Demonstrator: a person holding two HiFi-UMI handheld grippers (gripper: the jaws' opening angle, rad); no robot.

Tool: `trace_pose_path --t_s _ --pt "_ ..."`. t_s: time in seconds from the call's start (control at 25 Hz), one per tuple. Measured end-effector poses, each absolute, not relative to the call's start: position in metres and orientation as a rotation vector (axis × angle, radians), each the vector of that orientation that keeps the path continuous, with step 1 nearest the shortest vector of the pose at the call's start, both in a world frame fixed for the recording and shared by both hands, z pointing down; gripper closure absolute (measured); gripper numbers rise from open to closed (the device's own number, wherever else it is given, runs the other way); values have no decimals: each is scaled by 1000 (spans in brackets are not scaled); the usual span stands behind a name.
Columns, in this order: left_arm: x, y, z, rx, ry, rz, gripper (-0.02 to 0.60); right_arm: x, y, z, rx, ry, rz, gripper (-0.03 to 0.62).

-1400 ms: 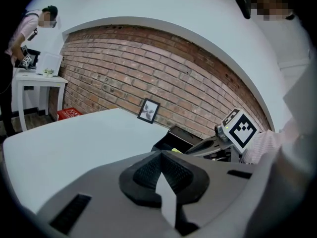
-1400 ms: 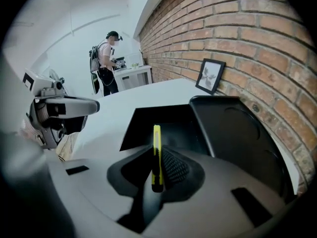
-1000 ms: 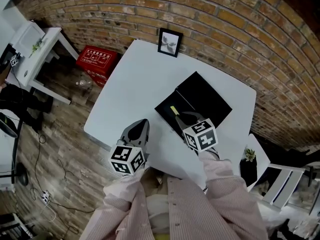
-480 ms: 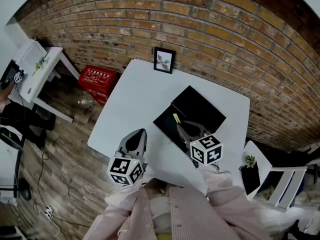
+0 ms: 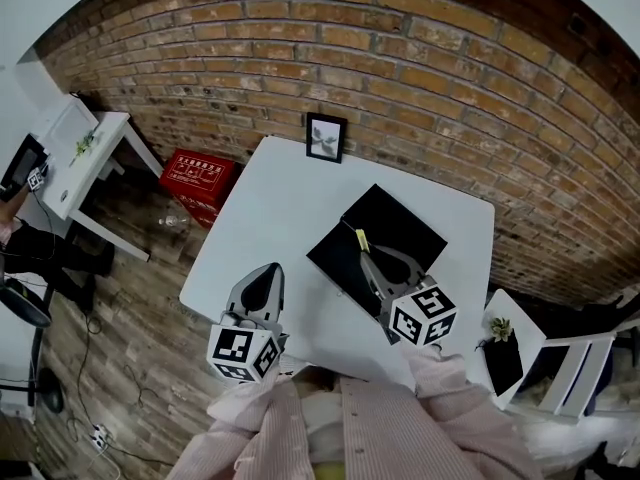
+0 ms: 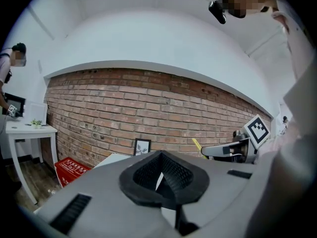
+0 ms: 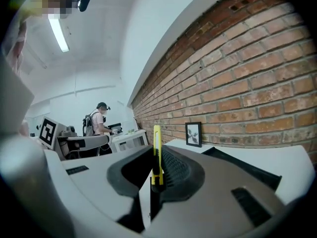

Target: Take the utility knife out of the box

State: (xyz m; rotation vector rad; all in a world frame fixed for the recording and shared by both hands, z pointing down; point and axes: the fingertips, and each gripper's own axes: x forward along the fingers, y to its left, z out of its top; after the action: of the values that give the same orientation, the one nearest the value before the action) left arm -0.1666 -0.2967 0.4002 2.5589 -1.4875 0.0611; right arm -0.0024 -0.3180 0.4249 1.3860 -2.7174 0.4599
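Clamping the yellow utility knife (image 7: 156,152) upright between narrowly parted jaws, the right gripper (image 5: 368,260) hangs above the open black box (image 5: 400,213) on the white table (image 5: 270,208). The knife's tip pokes out ahead of the jaws, clear of the box. The left gripper (image 5: 264,274) hovers over the table's near-left edge, jaws closed together on nothing. Both grippers point roughly level toward the brick wall (image 5: 420,58), well apart from each other.
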Motion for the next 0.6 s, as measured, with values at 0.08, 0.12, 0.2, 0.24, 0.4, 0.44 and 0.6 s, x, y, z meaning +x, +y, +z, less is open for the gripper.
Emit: trace_pose_path --t_s 0.08,0.12,0.2,0.24,0.4,0.44,0.6 --pt "-170 -296 393 2566 -1505 48 589 1 -316 415 1413 -2739 450 542" --pt "-172 -296 389 2570 -1514 41 589 3 -315 410 1427 -2750 444 542" --pt "-176 -295 383 2573 -1535 25 589 6 -314 400 1453 -2771 427 542" --pt "-178 -295 379 2574 -1546 16 589 8 -314 395 1466 -2781 417 542" --pt "-186 -296 366 2577 -1595 -11 589 16 -314 376 1520 -2815 370 542" --pt "-188 -297 363 2577 -1605 -16 589 18 -314 371 1533 -2823 360 542" --pt "-194 -297 355 2578 -1644 -31 589 27 -313 354 1608 -2839 306 542"
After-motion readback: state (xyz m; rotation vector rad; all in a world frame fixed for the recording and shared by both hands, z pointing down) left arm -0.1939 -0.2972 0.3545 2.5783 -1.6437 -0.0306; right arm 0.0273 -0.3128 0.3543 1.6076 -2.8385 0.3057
